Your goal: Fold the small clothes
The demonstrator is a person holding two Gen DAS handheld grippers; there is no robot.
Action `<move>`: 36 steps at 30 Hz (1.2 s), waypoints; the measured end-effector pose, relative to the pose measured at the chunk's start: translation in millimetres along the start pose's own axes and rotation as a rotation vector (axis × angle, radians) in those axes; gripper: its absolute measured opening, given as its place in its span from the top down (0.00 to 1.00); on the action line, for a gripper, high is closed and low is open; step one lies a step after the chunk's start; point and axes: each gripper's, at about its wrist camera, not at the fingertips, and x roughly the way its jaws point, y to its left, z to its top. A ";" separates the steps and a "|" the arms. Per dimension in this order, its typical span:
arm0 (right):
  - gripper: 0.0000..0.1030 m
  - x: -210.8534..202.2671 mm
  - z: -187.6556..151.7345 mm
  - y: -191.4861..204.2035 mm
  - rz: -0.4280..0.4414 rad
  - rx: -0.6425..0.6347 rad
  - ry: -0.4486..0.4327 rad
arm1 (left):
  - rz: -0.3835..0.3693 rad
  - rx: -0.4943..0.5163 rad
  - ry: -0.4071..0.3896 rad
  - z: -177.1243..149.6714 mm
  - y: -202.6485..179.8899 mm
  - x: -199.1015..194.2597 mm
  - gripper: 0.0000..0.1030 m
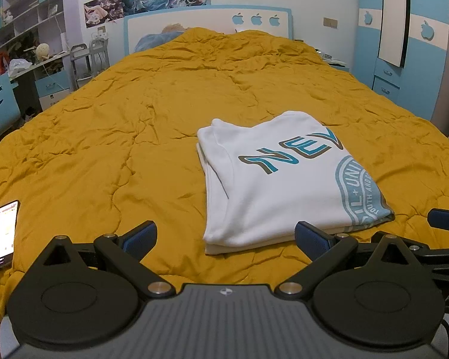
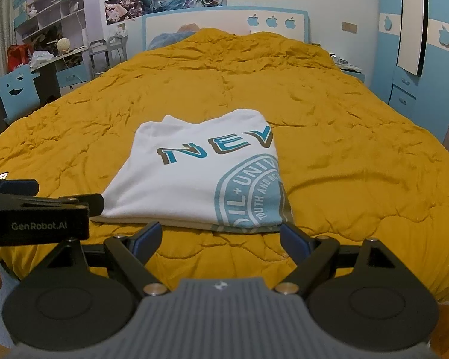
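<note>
A white T-shirt (image 1: 278,185) with blue "NEV" lettering and a round blue emblem lies folded into a rectangle on the mustard-yellow bed cover (image 1: 119,125). It also shows in the right wrist view (image 2: 200,179). My left gripper (image 1: 226,237) is open and empty, just short of the shirt's near edge, its right finger at the near right corner. My right gripper (image 2: 221,239) is open and empty, close in front of the shirt's near edge. The right gripper's fingertip (image 1: 446,220) shows at the right of the left wrist view. The left gripper's body (image 2: 36,218) shows at the left of the right wrist view.
A phone (image 1: 1,234) with a lit screen lies on the cover at the near left. A blue-and-white headboard (image 1: 209,27) stands at the far end. A cluttered desk and shelves (image 1: 27,59) are at the left, a blue wardrobe (image 1: 410,53) at the right.
</note>
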 end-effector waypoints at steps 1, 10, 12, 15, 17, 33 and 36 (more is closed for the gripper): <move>0.21 0.2 -0.7 0.5 0.000 0.000 0.000 | 0.000 0.000 0.000 -0.2 -0.1 -0.7 0.00; 0.21 0.7 -0.3 0.7 0.000 0.001 -0.002 | 0.001 0.000 0.001 0.3 0.4 -0.6 0.00; 0.21 1.2 -0.3 1.0 0.000 0.001 -0.001 | 0.001 0.000 0.000 0.2 0.4 -1.0 0.00; 0.21 0.4 -1.0 1.5 0.001 0.001 -0.001 | 0.002 0.000 0.001 0.3 0.1 -1.0 0.00; 0.21 0.3 -1.0 1.6 0.000 0.001 -0.002 | 0.001 -0.001 0.001 0.3 -0.1 -0.6 0.00; 0.21 1.0 0.0 -1.2 0.002 0.001 -0.003 | 0.002 -0.001 0.007 1.4 2.6 -1.9 0.00; 0.21 1.5 0.1 -1.0 0.002 0.001 -0.003 | 0.002 -0.001 0.006 1.4 2.2 -1.5 0.00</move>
